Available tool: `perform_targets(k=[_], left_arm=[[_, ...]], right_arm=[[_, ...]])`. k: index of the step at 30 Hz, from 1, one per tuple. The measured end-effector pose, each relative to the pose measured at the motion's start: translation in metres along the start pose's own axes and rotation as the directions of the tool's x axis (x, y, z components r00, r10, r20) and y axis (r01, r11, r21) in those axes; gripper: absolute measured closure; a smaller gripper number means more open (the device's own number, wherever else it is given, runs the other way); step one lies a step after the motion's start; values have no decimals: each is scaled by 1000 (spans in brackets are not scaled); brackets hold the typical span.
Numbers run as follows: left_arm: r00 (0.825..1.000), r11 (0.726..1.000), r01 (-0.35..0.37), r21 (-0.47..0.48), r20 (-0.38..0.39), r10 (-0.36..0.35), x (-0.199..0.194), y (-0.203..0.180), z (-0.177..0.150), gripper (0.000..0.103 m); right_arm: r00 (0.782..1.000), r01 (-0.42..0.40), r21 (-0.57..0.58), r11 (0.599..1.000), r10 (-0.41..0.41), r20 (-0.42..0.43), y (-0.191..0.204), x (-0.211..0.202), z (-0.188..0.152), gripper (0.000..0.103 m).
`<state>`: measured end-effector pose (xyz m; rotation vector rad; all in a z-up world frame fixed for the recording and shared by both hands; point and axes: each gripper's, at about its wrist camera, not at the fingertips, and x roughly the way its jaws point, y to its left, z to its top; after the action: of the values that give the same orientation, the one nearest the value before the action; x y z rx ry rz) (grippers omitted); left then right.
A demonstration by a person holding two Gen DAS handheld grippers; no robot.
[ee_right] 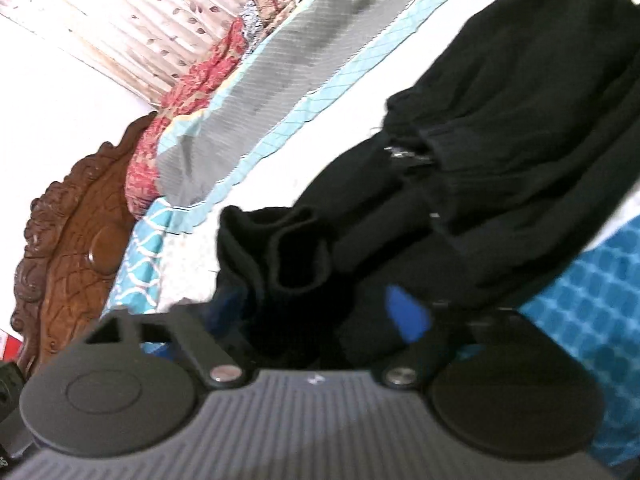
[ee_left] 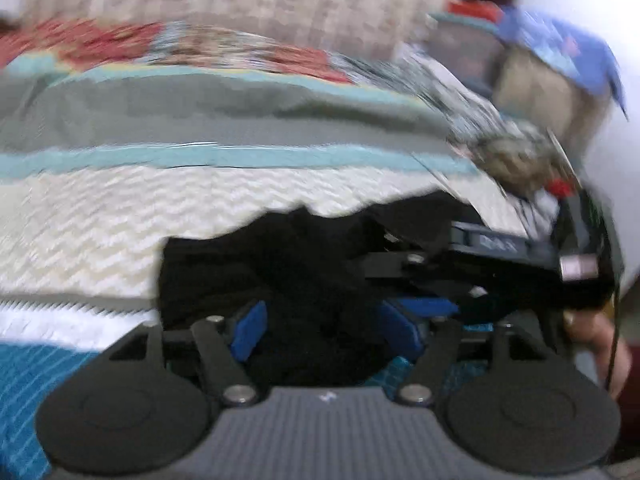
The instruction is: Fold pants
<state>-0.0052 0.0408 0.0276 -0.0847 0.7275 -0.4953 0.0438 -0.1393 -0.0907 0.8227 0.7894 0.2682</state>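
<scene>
Left wrist view: one pair of black pants [ee_left: 304,264] is seen bunched on the bed [ee_left: 100,232], between the released left tool [ee_left: 320,330]. The right tool [ee_right: 320,312], one of two, is likewise spread, pads off the cloth.

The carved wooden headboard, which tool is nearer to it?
Right. The headboard shows close on the left in the right tool's view; the left tool's view shows only the black pants and bedding.

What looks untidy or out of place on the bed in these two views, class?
The black pants lie bunched and rumpled on the bedspread, not flat, with a cuff curled open. Both the left gripper and right gripper stand open over the cloth.
</scene>
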Motion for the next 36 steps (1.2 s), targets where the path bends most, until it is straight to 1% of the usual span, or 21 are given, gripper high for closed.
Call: perform_targets(k=[2,4,7,9,11,12,14,15,18,19,20,21,22,24,27,28,30,32,33,35,36], left_arm=[[999,994,-45,-98,2,46,-10,24,-2,32],[997,979,-80,-186,-10,79,-14,48,-5,32],[995,957,-98,-274,-28,94,-14,69,-6,32],[996,950,-92,-297,-32,86,-10,73,-5,32],[996,951,-87,-297,-29,82,-7,70,-2,32],[997,953,-83,-293,-26,79,-6,67,0,32],[998,959,-68,-277,-14,67,-3,61,7,32],[998,962,-61,-266,-7,62,-3,59,9,32],[999,971,-50,-233,0,52,4,49,17,32],[999,973,-46,-225,-5,46,8,45,19,32],[999,975,-41,-217,-12,39,13,42,21,32],[999,979,-35,-203,-17,32,20,36,24,32],[999,982,-33,-184,-21,30,26,30,25,32],[999,987,-44,-152,-38,39,37,20,27,32],[997,989,-38,-145,-74,28,50,11,24,32],[997,989,-31,-146,-78,19,51,9,23,32],[997,990,-21,-141,-79,10,51,7,18,32],[996,990,-18,-139,-88,5,50,6,12,32],[995,990,-16,-142,-98,2,51,6,9,34],[993,990,-14,-141,-114,-2,52,4,2,35],[993,991,-11,-136,-115,-4,51,2,-1,35]], right_arm=[[1000,-5,6,1000,5,-16,-2,5,4,10],[999,-7,21,1000,7,-35,-1,9,11,9],[998,-27,17,999,28,-47,9,18,13,9],[996,30,-63,998,-35,-85,21,31,12,10],[992,74,-159,985,-89,-89,30,41,8,55],[990,83,-184,979,-102,-96,34,42,8,75],[995,80,-205,976,-91,-48,41,27,9,78],[996,85,-243,966,-88,-2,48,14,9,78],[981,170,-351,921,-126,144,56,-16,6,78],[974,210,-341,917,-163,160,49,-19,8,78],[966,251,-309,917,-216,146,37,-15,11,77],[957,290,-267,919,-270,108,22,-7,13,74],[951,309,-233,922,-303,61,8,1,15,66],[961,275,-178,945,-268,63,-2,-2,14,62],[960,280,-203,938,-269,82,9,-17,12,56],[954,296,-221,930,-276,115,18,-20,10,55],[936,327,-265,907,-271,225,29,-42,2,55],[929,310,-303,901,-220,298,37,-55,-4,56],[932,294,-339,894,-189,310,43,-57,-5,56],[942,268,-387,882,-157,296,53,-50,0,64],[956,237,-389,890,-142,258,54,-44,6,72]])
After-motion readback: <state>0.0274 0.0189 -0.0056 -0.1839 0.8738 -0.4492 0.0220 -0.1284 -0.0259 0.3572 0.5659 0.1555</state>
